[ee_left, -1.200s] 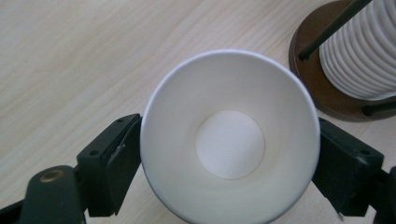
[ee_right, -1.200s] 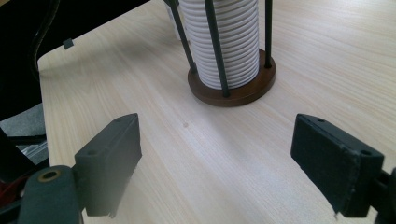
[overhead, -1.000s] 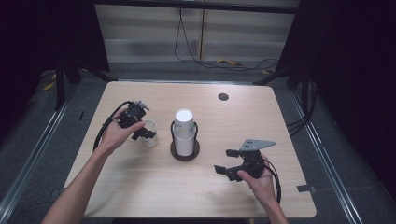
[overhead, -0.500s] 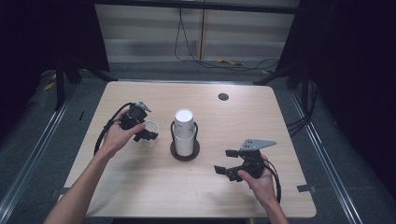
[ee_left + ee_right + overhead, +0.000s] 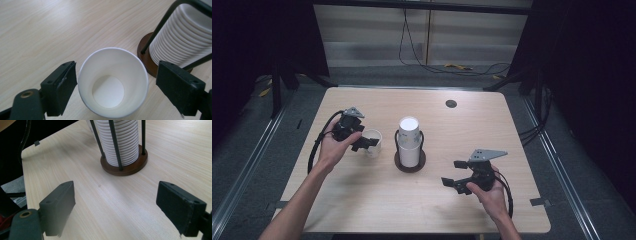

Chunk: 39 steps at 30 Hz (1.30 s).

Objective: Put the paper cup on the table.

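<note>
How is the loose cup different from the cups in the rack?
The loose cup stands alone on the table, mouth up; the racked cups are nested in a stack, bottom up. The loose cup sits between the open left gripper jaws; wire bars on a brown base surround the stack. All are white.

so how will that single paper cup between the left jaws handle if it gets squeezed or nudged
The paper cup looks thin-walled and empty, so it is probably very light and would likely slide or tip at a nudge. Its open rim may dent if the left gripper, jaws open around it, shuts hard.
</note>
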### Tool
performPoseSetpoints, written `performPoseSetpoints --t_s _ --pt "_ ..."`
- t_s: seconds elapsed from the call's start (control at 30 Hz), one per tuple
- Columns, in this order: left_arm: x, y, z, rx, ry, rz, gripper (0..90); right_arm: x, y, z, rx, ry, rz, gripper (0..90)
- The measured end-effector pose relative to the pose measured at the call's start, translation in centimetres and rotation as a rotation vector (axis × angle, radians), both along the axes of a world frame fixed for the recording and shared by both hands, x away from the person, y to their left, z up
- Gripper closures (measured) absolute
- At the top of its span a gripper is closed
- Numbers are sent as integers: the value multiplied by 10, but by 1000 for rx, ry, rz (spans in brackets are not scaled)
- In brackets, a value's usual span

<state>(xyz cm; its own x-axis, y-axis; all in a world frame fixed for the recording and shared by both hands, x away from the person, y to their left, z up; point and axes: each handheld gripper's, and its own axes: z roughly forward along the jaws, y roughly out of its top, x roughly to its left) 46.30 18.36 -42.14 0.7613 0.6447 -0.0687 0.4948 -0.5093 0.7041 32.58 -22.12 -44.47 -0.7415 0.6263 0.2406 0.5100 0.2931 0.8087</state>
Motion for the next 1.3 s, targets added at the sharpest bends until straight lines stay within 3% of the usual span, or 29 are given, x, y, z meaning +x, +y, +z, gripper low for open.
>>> performPoseSetpoints --t_s 0.3,0.47,0.5,0.57,0.6,0.77,0.93,1.0,1.17,1.27,1.3 --pt "-18 6 7 -70 -55 0 170 0 -2 -1 -2 -3 -18 154" --pt "-26 8 6 -80 -74 -4 171 -1 -2 -1 -19 -12 -37 155" --pt "-30 9 3 -106 -79 -8 174 -1 -2 -1 -25 -13 -41 155" --pt "-31 10 2 -109 -79 -13 177 -1 -2 -2 -33 -12 -46 155" --pt "-34 12 0 -139 -68 1 177 -1 -2 -2 -35 -12 -47 155" --pt "-41 17 -5 -148 -42 24 178 -1 -3 -2 -37 -12 -53 155" --pt "-53 20 -7 -195 -48 -10 176 -1 -3 -2 -36 -7 -59 155" --pt "-56 20 -7 -181 -50 -22 176 -1 -4 -2 -35 -9 -60 155" --pt "-74 16 -19 -256 -12 -40 169 -1 -3 -2 -37 -13 -65 155" --pt "-81 14 -22 -165 -79 -17 168 -2 -4 -1 -34 -17 -68 155" --pt "-81 14 -22 -165 -79 -17 168 -2 -4 -1 -33 -17 -70 154"
